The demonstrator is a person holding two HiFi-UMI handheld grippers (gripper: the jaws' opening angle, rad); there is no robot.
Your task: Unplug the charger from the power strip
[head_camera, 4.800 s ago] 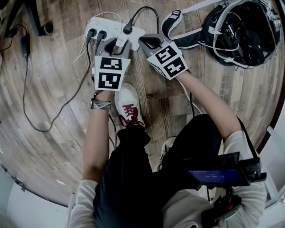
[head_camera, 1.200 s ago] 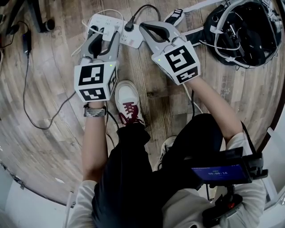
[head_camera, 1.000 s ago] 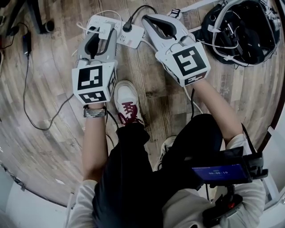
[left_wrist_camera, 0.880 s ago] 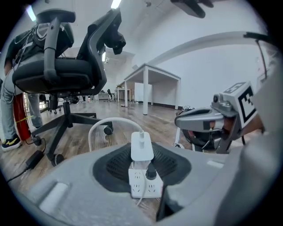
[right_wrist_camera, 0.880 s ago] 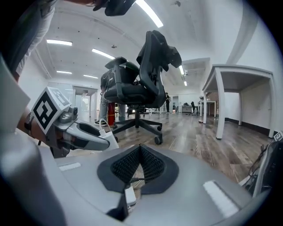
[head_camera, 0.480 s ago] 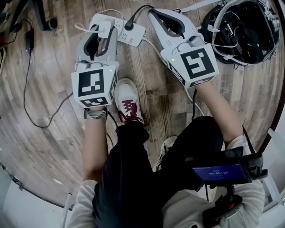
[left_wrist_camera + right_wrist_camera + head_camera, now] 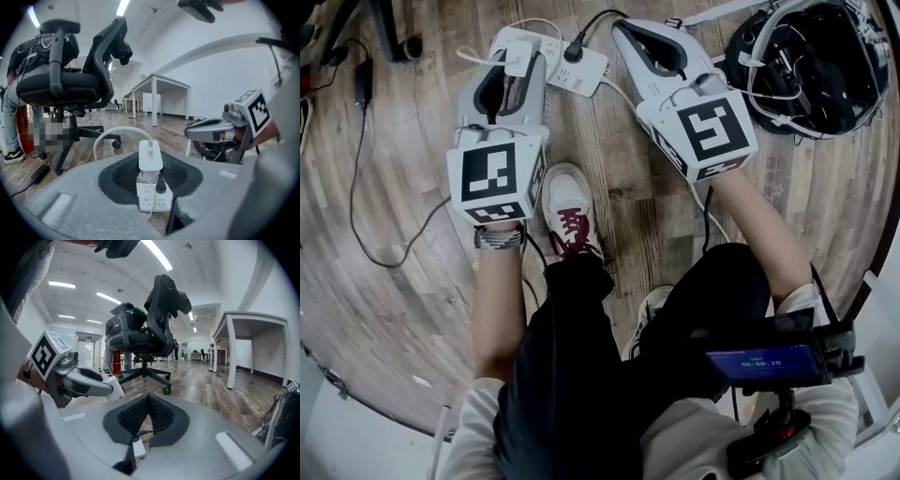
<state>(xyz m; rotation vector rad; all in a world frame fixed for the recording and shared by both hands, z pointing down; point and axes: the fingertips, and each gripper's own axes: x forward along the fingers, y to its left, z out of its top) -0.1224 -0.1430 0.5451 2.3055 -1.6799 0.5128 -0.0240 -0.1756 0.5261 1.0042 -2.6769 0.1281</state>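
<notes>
On the far wooden floor (image 7: 394, 309): left tongs (image 7: 520, 66) pinch the white block charger (image 7: 150, 156) atop the white plastic power strip (image 7: 586, 73). Right tongs (image 7: 623, 30) pressed together, empty, just beside. Advice: pull straight up; brace strip if it lifts.

The place is an open-plan office. Black swivel office chairs (image 7: 70, 70) stand on castors on a wood-look plank floor (image 7: 384, 309), and white desks (image 7: 253, 319) line a long room with plain white walls. Strip lights (image 7: 157, 254) run along the ceiling. A white power strip (image 7: 591, 67) lies on the floor with cables trailing from it.
</notes>
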